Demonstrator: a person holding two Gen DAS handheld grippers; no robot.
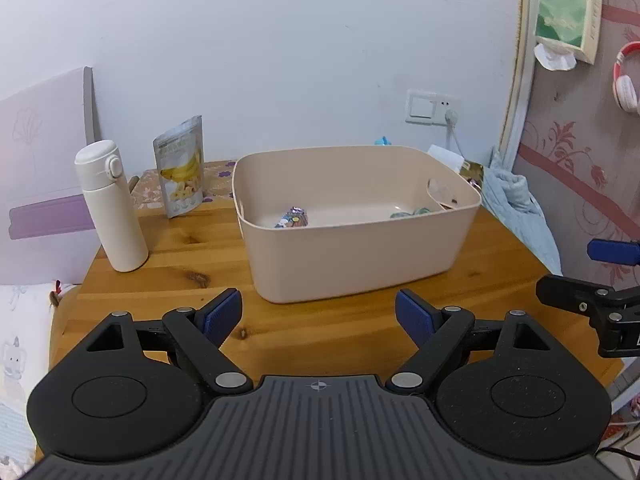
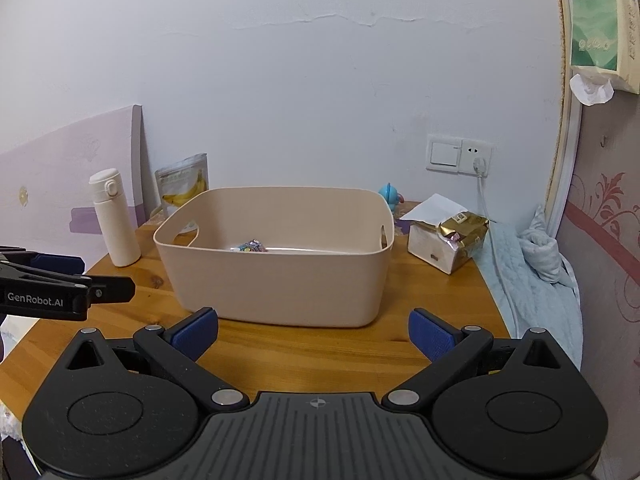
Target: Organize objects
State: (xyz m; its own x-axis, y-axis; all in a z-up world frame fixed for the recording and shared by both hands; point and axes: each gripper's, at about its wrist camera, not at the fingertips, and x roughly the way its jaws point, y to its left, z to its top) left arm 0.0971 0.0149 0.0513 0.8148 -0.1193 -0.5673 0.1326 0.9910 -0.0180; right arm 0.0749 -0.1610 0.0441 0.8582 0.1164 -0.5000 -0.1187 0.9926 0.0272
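A beige plastic bin (image 1: 352, 256) (image 2: 280, 280) stands on the wooden table (image 1: 180, 280) (image 2: 320, 348). Inside lie a colourful snack packet (image 1: 292, 218) (image 2: 250, 247) and some small items (image 1: 416, 212) at the right end. A white bottle (image 1: 110, 204) (image 2: 114, 218) and a banana chip pouch (image 1: 182, 168) (image 2: 184, 186) stand to the bin's left. A gold-wrapped package (image 2: 452, 240) sits to its right. My left gripper (image 1: 318, 316) is open and empty, just before the bin. My right gripper (image 2: 314, 334) is open and empty, also before the bin.
A blue toy (image 2: 390, 196) stands behind the bin. A wall socket with a plugged cable (image 2: 478, 164) is at the back right. A light blue cloth (image 2: 536, 268) hangs off the table's right edge. A bed (image 1: 20, 360) lies to the left.
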